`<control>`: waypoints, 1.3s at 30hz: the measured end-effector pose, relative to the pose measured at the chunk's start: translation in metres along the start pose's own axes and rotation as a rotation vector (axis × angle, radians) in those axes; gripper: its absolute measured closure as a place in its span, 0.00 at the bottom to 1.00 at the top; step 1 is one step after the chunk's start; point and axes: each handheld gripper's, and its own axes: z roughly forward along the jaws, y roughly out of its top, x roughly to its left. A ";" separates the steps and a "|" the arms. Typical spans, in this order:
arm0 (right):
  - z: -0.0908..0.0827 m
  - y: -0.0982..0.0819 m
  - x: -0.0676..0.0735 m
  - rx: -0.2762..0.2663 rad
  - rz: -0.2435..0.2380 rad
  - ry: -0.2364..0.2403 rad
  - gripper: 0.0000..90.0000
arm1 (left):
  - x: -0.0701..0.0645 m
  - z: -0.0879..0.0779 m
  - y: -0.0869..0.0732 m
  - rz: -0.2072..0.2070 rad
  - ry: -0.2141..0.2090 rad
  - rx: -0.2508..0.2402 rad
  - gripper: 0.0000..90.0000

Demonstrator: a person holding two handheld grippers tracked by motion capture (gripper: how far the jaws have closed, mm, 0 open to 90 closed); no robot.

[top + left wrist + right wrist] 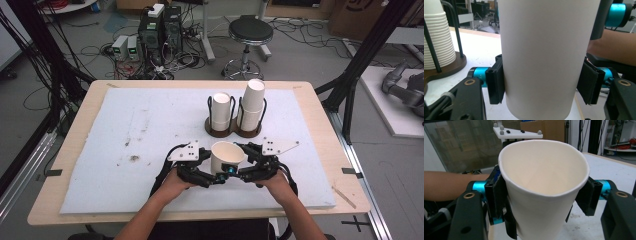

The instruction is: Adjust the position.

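Holding paper cup point(226, 156) between both grippers near table's point(65, 150) near edge, centre. Left gripper point(214, 175) jaws clamp cup's lower wall from both sides in left gripper view; cup upright, off table. Right gripper point(235, 172) jaws flank cup just under rim, left pad touching, right pad close; whether it presses, cannot tell. Two cup stacks point(252, 102) in wire holder point(235, 127) stand farther back, well apart.
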 end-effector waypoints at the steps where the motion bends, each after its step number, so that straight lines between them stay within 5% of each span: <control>1: 0.000 0.000 0.000 0.004 -0.004 -0.006 0.39 | 0.000 0.000 0.000 0.004 0.012 0.010 0.36; 9: -0.006 0.002 -0.001 0.031 -0.055 -0.067 0.40 | 0.002 -0.012 -0.006 -0.008 0.099 0.053 0.25; 26: -0.011 0.005 -0.007 0.045 -0.082 -0.161 0.40 | 0.021 -0.092 -0.010 -0.015 0.374 0.026 0.22; 39: -0.009 0.009 -0.004 0.063 -0.111 -0.180 0.40 | 0.024 -0.104 -0.012 -0.025 0.414 0.001 0.22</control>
